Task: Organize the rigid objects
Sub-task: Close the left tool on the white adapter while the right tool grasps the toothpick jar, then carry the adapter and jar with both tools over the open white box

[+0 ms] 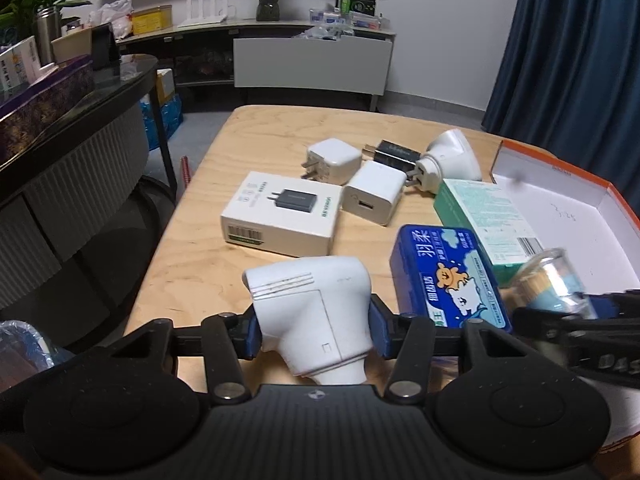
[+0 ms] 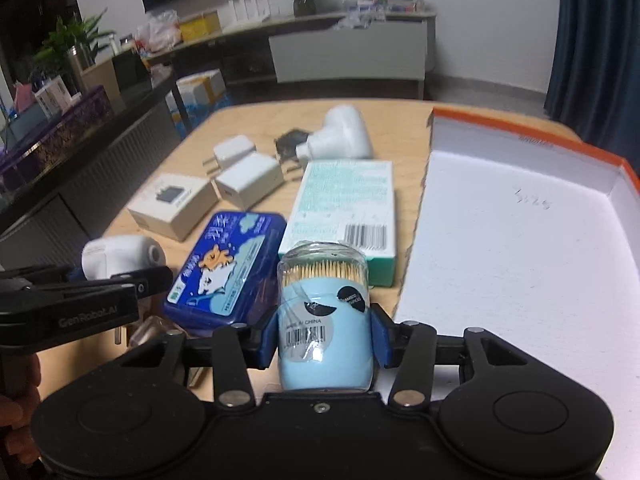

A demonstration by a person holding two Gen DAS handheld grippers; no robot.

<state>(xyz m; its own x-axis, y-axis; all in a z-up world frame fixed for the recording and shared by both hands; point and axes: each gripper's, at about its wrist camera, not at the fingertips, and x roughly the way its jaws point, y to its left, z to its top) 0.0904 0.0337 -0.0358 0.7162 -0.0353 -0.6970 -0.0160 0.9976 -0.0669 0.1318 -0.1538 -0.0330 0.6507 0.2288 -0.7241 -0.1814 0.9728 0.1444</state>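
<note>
Looking along the left gripper [image 1: 315,330], its jaws are clamped on a white plug-in adapter [image 1: 316,312], blue pads pressed to both of its sides, just above the near end of the wooden worktop [image 1: 200,248]. Past it lies a white charger box [image 1: 280,212] printed with a dark charger, and beyond that a white USB charger cube [image 1: 374,192], a second white charger [image 1: 330,160] with its prongs showing, a black charger [image 1: 394,152] and a white cone-shaped plug lamp [image 1: 448,156], all close together. To the right a blue tin [image 1: 448,276] with a cartoon bear lies beside a pale green carton [image 1: 484,220], whose far edge touches the orange-rimmed white tray [image 1: 560,208]. At the right edge the right gripper [image 1: 576,316] shows blurred, with a clear-topped jar [image 1: 552,280] in it.

From the right wrist view, the right gripper [image 2: 323,340] has its jaws closed against a light blue toothpick jar [image 2: 324,320], whose clear top shows the toothpick tips; the jar stands upright at the worktop's near edge, just left of the tray [image 2: 520,240], which is bare white inside. The green carton [image 2: 344,212] lies directly behind the jar and the blue tin [image 2: 228,268] to its left. At far left the left gripper [image 2: 76,304] holds the white adapter [image 2: 120,256]. Fingers [image 2: 16,420] of the person's hand show at the lower left corner.
</note>
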